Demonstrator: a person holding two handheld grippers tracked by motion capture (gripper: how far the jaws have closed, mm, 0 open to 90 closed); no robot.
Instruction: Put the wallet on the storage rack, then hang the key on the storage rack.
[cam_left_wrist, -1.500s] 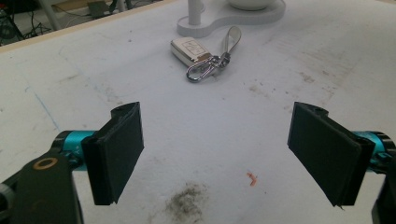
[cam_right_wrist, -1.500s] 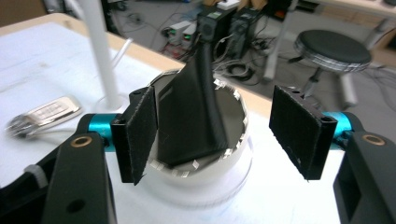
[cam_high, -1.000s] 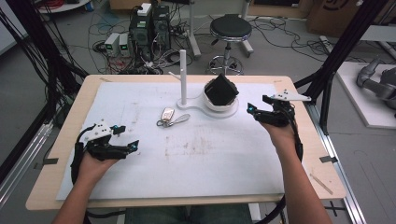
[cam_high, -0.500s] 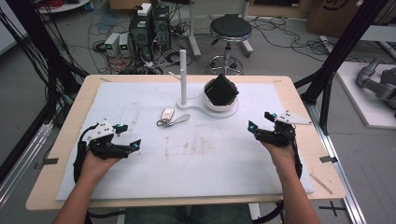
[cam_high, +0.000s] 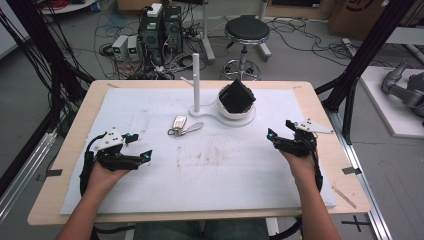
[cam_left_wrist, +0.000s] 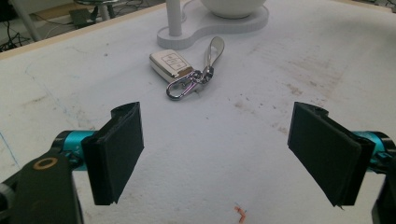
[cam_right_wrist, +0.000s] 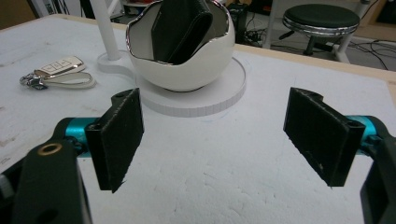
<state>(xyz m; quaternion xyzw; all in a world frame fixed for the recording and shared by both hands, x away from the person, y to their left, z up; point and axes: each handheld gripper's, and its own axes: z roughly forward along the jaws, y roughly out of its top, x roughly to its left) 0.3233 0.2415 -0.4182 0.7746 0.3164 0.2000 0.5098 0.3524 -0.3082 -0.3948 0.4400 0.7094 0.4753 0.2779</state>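
Though unreadably marked, key fob (cam_left_wrist: 171, 63) near stand (cam_left_wrist: 184, 39)

Key fob (cam_left_wrist: 171, 64): white with silver trim, lying flat on the white tabletop (cam_high: 225, 170), button face up. A metal carabiner clip (cam_left_wrist: 183, 85) and a pale loop strap (cam_left_wrist: 214, 48) are attached. It lies just beside the white stand base (cam_high: 220, 114).

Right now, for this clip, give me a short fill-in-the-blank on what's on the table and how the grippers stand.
1. The black wallet stands inside the white ____.
2. The key fob lies beside the stand's white ____.
3. Both the left gripper and the right gripper have jaws that are ____.

Missing words: bowl; post; open
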